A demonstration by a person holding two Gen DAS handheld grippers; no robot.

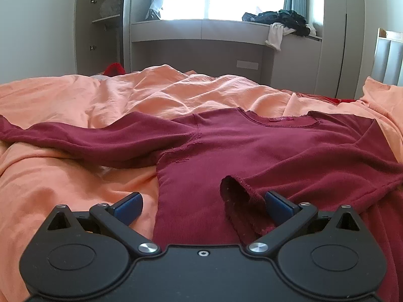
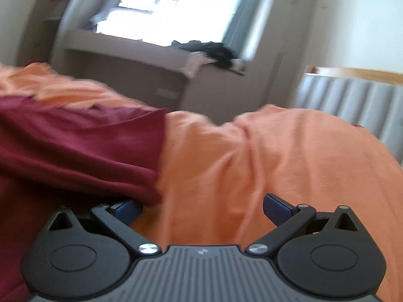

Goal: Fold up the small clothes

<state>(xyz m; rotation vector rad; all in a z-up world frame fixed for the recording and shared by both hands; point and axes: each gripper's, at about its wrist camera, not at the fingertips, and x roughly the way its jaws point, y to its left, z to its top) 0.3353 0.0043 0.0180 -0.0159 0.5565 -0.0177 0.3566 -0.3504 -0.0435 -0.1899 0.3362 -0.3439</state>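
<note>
We find no text that can be read in either view. On the dark red shirt (image 1: 252,146), a small pink label (image 1: 276,119) sits just inside the neckline, but whatever is printed on it is too small and blurred for us to make out. On the grey ribbed housing of the right gripper (image 2: 202,207) we see a tiny pale emblem (image 2: 202,252) near the top edge, a mark rather than letters, and we cannot tell what it shows.
</note>
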